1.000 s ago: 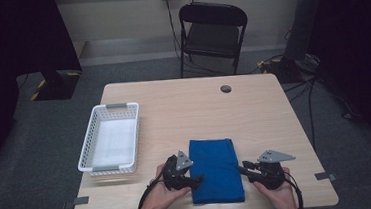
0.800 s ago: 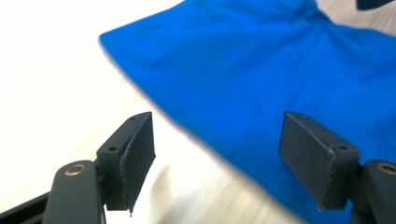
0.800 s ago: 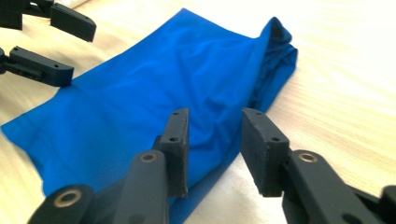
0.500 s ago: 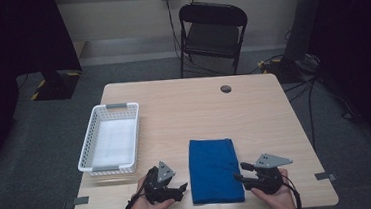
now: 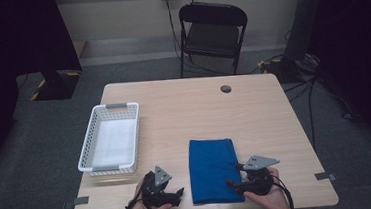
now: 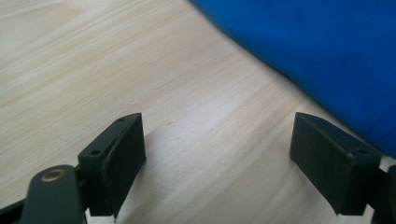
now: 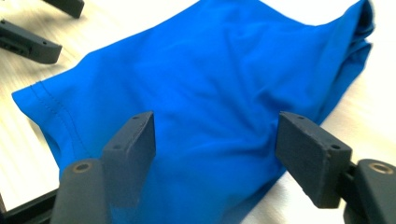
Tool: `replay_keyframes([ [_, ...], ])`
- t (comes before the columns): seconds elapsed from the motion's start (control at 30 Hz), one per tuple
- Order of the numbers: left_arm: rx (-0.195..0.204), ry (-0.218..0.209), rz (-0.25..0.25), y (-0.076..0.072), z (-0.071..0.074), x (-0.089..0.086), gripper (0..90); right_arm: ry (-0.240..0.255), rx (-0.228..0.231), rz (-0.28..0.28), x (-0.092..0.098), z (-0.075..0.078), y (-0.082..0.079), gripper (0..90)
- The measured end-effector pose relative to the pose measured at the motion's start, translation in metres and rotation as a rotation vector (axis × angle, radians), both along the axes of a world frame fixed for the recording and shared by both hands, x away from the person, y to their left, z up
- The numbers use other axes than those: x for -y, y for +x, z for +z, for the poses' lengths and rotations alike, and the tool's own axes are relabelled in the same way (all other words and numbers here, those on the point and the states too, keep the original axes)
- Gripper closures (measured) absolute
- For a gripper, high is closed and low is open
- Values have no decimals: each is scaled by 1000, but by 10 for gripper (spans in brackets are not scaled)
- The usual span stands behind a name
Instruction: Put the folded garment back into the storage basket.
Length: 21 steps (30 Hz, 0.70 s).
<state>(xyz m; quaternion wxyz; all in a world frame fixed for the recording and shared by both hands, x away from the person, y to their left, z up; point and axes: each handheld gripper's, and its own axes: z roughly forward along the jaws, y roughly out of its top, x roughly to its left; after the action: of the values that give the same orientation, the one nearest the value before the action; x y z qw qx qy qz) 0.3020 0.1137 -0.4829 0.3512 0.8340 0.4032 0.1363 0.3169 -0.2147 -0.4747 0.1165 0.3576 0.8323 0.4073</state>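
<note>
A folded blue cloth lies flat near the table's front edge. My left gripper rests on the wood just left of it, jaws apart and just been opening. Between them is only bare table, with the cloth off to the upper right. My right gripper sits at the cloth's right edge. Its jaws have just been opening and now stand wide over the cloth, which lies between them with the pads off it. The left gripper's fingers show beyond the cloth's far corner.
A white mesh basket stands at the table's left, lined with something white. A small dark round disc sits near the far edge. A black folding chair is behind the table. Bare wood stretches beyond the cloth.
My left gripper has pulled left and back, off the cloth's left edge onto bare wood. The right gripper has stayed in place and its jaws have spread. The cloth lies flat.
</note>
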Motion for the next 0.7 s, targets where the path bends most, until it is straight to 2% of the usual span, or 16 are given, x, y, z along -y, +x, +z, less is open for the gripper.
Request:
replay_keyframes([
  [0.1,17,16,-8,1,-1,-1,177,-30,-3,-3,-4,-5,0,245],
  [0.2,27,15,-14,-1,-2,-2,171,-49,-24,-11,-9,-10,4,212],
  [0.33,31,16,-21,-2,-3,-3,162,-72,-2,-18,-12,-12,3,210],
  [0.7,38,4,-33,-2,-4,-4,141,-82,3,-25,-15,-13,2,208],
])
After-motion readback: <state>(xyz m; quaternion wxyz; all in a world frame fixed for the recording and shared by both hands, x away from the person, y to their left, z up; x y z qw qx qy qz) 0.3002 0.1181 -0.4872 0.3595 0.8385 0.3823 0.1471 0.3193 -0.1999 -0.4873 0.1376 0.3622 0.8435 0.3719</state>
